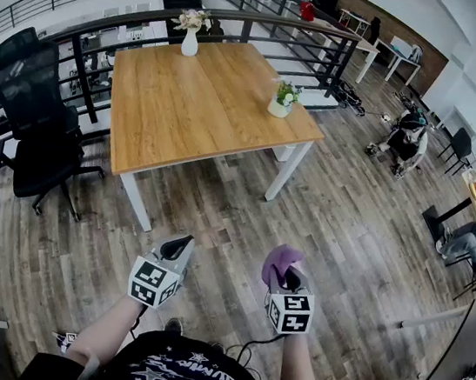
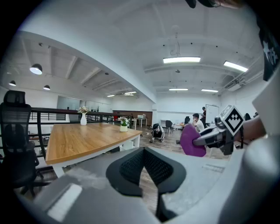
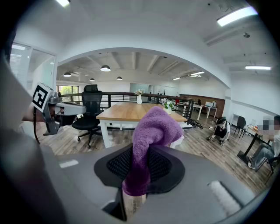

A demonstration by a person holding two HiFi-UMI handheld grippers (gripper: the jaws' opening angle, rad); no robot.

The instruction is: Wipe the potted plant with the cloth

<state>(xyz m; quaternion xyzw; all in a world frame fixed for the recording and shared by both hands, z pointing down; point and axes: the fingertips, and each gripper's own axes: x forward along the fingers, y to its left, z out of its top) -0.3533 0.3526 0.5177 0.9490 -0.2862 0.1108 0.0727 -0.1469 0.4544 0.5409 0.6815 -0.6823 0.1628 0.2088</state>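
Low in the frame, well short of the tabletop (image 1: 187, 112), clamps cloth (image 3: 154, 131) in right hand-held gripper (image 1: 286, 276), left hand-held gripper (image 1: 179, 246) shut empty; risks toppling potted plant (image 1: 282, 100) at tabletop's right edge if wiped unbraced.

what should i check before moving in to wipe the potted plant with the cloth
1. Cloth held: ok. The purple cloth is clamped in the right gripper.
2. Left gripper free: ok. It is shut with nothing in it.
3. Potted plant located: ok. It stands upright near the right edge of the table.
4. Plant within reach: not ok. Both grippers hang over the floor, short of the table.
5. Vase out of the way: ok. It stands apart from the plant, at the table's far edge.
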